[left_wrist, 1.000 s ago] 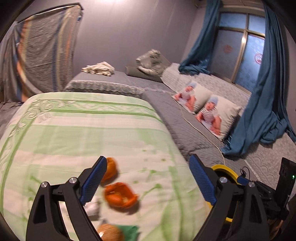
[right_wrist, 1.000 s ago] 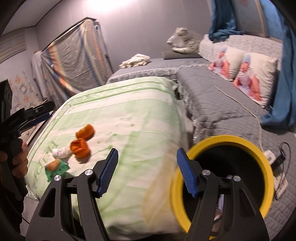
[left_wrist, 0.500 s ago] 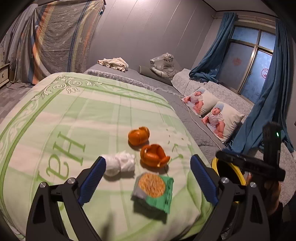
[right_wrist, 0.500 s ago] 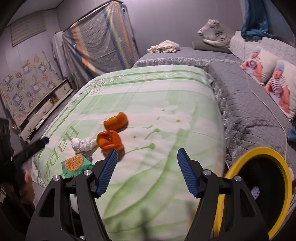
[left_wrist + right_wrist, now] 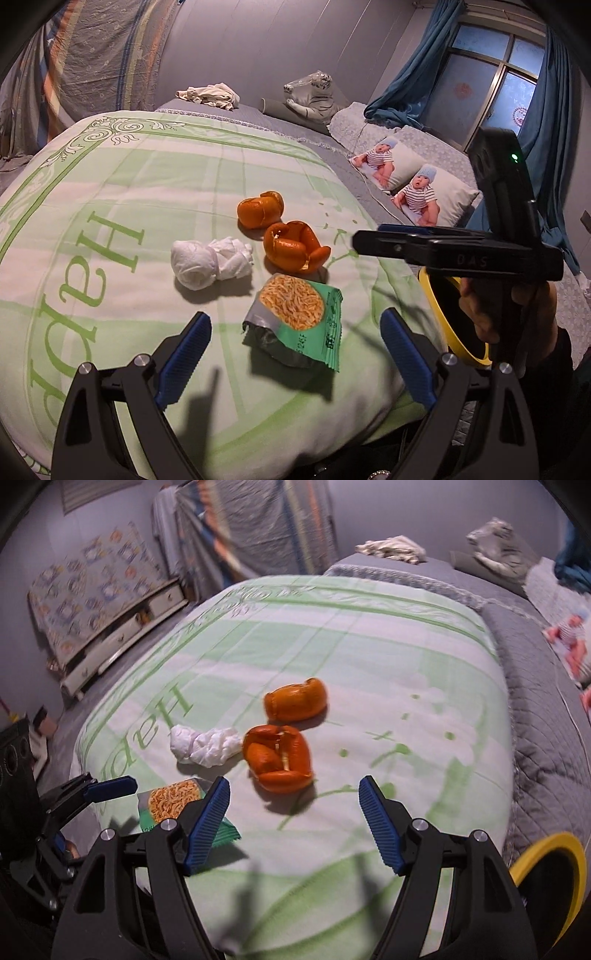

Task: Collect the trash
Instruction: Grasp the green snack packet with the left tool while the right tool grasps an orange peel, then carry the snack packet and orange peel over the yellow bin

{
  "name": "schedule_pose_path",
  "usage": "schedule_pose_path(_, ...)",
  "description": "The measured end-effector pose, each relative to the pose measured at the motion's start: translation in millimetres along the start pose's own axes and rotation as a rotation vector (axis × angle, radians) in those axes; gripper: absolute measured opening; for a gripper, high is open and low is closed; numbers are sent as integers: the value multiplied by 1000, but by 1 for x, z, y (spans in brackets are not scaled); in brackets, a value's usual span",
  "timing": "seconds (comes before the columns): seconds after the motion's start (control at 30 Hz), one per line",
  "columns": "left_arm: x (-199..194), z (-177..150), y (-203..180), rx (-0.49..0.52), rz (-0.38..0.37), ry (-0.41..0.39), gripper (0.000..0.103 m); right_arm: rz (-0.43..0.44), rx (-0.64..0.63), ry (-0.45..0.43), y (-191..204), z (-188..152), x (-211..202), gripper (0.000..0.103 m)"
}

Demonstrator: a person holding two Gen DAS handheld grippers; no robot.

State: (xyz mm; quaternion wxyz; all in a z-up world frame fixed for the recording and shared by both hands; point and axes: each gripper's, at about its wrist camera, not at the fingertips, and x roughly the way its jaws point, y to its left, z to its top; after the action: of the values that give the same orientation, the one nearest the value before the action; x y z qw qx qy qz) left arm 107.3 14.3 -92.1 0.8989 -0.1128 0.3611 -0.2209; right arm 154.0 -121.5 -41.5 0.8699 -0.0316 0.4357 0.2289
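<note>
My left tongs and right tongs, which have just been opening, both stand apart and empty. I'd close the left on the snack wrapper nearest me and the right on the orange peel beyond it. A second ago the trash was farther off; the yellow bin now sits at the frame's edge.

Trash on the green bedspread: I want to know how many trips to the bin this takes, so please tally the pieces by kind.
Orange peel: 2 (far one, near one)
Crumpled white tissue: 1
Green snack wrapper: 1
Total: 4, all lying loose on the bedspread; neither gripper holds any.
</note>
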Motion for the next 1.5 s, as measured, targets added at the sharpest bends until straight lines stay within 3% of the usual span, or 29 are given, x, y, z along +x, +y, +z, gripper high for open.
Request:
schedule_pose_path(0.57, 36, 2, -11, 63, 7, 98, 87, 105, -34, 178, 4, 28, 56, 67)
schedule_pose_path(0.8, 51, 1, -9, 48, 16, 141, 68, 105, -38, 244, 3, 33, 76, 54)
schedule_pose_path(1.17, 59, 5, -14, 55, 31, 151, 47, 119, -25, 262, 0, 40, 90, 39)
schedule_pose_path(1.3, 58, 5, -20, 89, 47, 127, 33, 117, -21, 252, -1, 43, 90, 32)
schedule_pose_path(1.5, 55, 8, -22, 114, 61, 113, 28, 129, 33, 223, -10, 44, 86, 29)
